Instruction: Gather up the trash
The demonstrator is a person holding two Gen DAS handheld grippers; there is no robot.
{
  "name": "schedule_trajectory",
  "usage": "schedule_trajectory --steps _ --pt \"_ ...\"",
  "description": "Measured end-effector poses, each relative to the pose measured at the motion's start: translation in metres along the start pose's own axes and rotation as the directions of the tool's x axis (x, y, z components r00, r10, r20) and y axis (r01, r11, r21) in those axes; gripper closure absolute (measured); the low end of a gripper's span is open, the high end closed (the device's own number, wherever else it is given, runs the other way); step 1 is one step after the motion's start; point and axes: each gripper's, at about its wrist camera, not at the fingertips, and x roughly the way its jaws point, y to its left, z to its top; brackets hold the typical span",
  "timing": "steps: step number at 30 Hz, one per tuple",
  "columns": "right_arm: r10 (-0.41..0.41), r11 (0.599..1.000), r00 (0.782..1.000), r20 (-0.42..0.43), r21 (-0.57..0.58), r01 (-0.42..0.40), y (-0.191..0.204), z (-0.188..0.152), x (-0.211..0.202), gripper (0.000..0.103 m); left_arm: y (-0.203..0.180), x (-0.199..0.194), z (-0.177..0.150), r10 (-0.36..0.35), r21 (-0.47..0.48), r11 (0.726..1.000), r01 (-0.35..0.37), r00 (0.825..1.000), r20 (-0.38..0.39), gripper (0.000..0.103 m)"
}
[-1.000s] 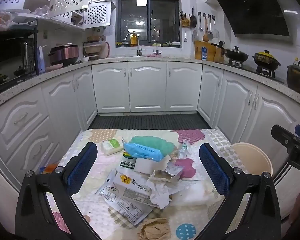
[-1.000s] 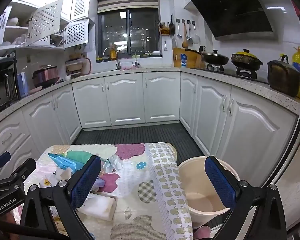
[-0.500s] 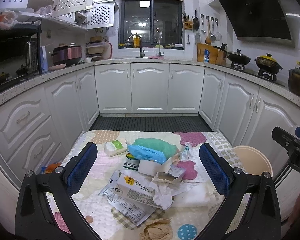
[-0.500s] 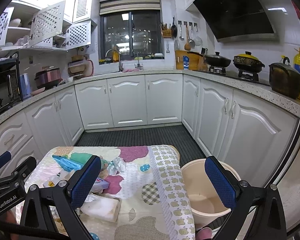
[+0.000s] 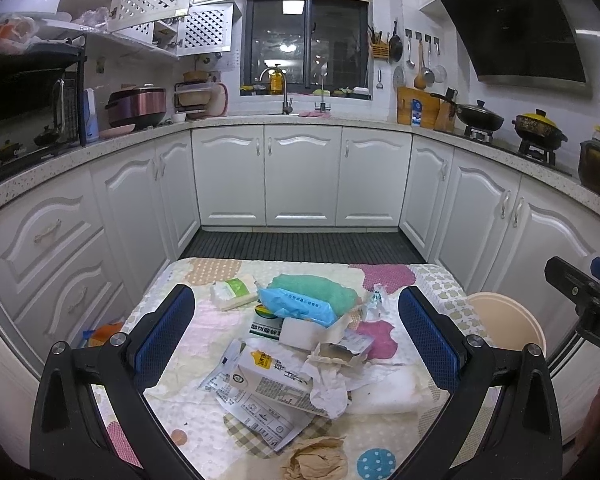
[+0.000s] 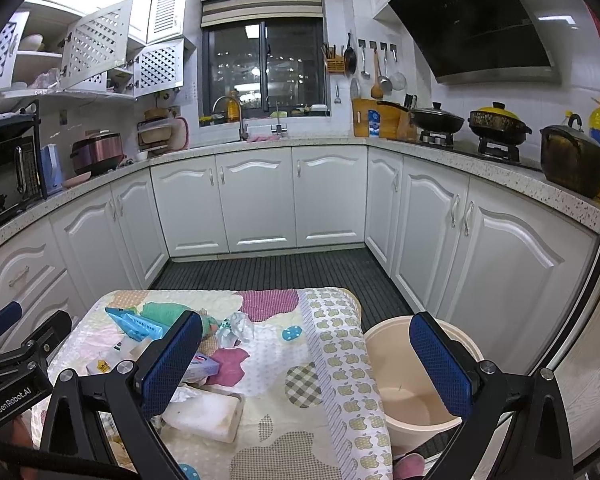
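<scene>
A: Trash (image 5: 300, 344) — a whole heap of it in the middle of the table (image 5: 180, 412), on a patchwork cloth. I see a blue plastic packet (image 5: 296, 306) lying over a green bag (image 5: 316, 286), and a white carton (image 5: 274, 380) lying flat nearer the camera.

B: And crumpled white tissue (image 5: 328, 390) touching that carton, with a brown paper ball (image 5: 316, 462) at the near edge, apart from the main pile. A wrapped white-and-green pack (image 5: 234, 292) lies off to the left of the heap.

A: Left gripper (image 5: 296, 340) hangs above the pile, jaws spread wide, nothing between the blue pads.

B: Same on the other side. Right gripper (image 6: 306, 364) is wide apart too, empty, its left pad over the table's right half and its right pad over the bucket (image 6: 384, 344).

A: That beige bucket stands on the floor just beside the table's right edge. Looks bare inside, from the right wrist view.

B: Around it all, white cabinets (image 5: 300, 176) wrap the room, a dark window (image 5: 306, 46) sits above the sink tap (image 5: 278, 90), and pots stand on the stove (image 6: 496, 146) at right.
</scene>
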Motion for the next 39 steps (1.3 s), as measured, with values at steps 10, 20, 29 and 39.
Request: schedule_trajectory --steps 10,20,29,39 --pt "0.022 0.999 0.998 -0.053 0.027 -0.021 -0.0016 -0.0035 0.0068 0.0 0.0016 -0.0005 0.0005 0.023 0.004 1.0 -0.023 1.0 -0.002 0.001" --pt "0.001 1.0 0.997 -0.079 -0.017 -0.002 0.0005 -0.0022 0.0084 0.0 0.0044 -0.0014 -0.002 0.03 -0.002 1.0 -0.03 1.0 0.0 0.001" --pt "0.012 1.0 0.997 -0.072 -0.004 -0.013 0.0018 -0.0048 0.009 0.0 0.0062 -0.001 -0.0027 0.035 -0.007 0.999 -0.035 0.999 0.004 0.001" --pt "0.013 1.0 0.998 -0.066 -0.005 -0.013 0.0028 -0.0059 0.0096 0.0 0.0077 0.0001 -0.0052 0.033 -0.004 0.999 -0.033 0.999 0.005 0.001"
